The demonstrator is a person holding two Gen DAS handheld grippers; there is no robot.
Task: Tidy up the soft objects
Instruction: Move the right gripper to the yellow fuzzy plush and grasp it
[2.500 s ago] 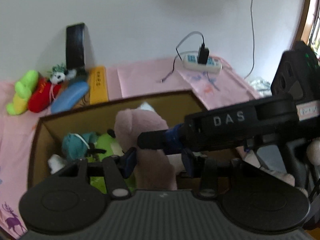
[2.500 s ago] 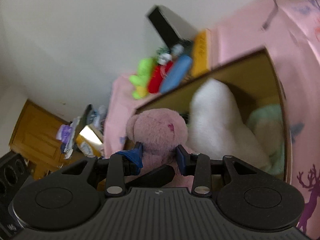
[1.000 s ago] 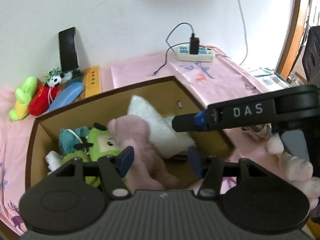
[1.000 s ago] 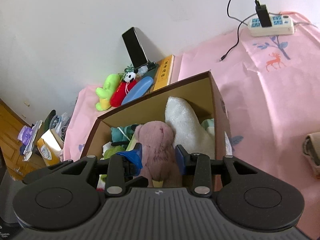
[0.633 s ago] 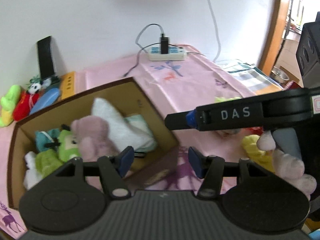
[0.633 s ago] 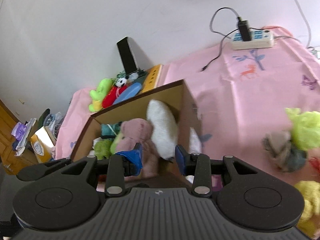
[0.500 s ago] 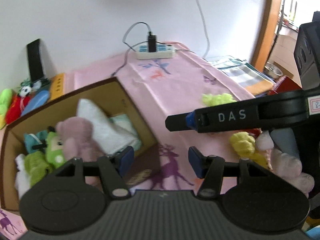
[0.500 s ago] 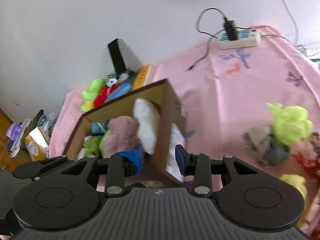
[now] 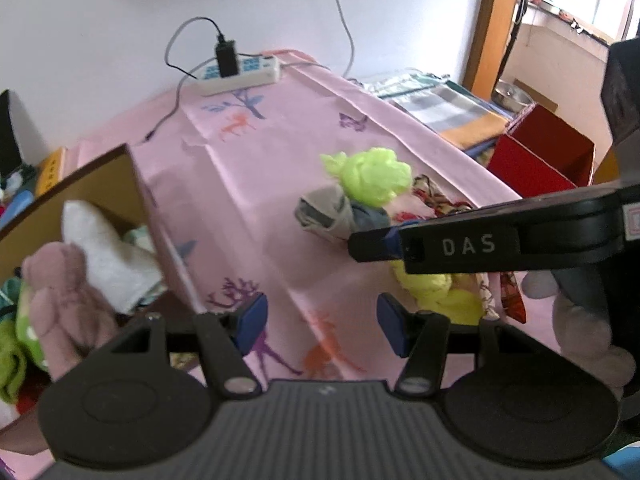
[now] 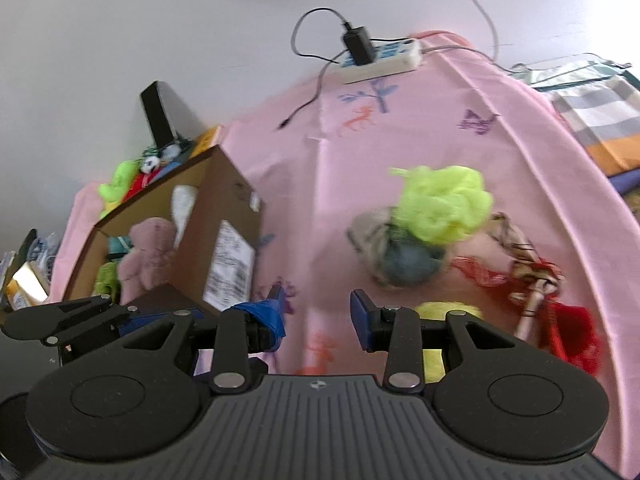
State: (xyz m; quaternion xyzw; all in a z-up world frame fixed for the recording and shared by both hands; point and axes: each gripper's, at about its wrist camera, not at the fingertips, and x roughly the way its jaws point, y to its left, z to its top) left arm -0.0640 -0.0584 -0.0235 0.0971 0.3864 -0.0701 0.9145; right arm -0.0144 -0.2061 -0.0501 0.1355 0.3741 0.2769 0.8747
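Observation:
A brown cardboard box (image 9: 132, 184) (image 10: 224, 200) stands at the left on the pink cloth. In it lie a pink plush bear (image 9: 60, 280) (image 10: 146, 252), a white plush (image 9: 104, 248) and green toys. A pile of soft things lies to the right: a lime-green mesh puff (image 9: 370, 174) (image 10: 444, 200), a grey and blue bundle (image 9: 332, 214) (image 10: 396, 256), a yellow piece (image 9: 440, 292) and red patterned cloth (image 10: 560, 304). My left gripper (image 9: 320, 318) is open and empty over the cloth. My right gripper (image 10: 316, 312) is open and empty, near the pile.
A white power strip (image 9: 240, 74) (image 10: 380, 60) with a charger and cables lies at the back by the wall. A black phone (image 10: 158, 114) stands behind small toys (image 10: 132, 176) at the back left. A red box (image 9: 540, 156) stands off the right edge.
Both grippers let go of the pink bear in the box, opened, drew back and swung right toward the pile of soft things.

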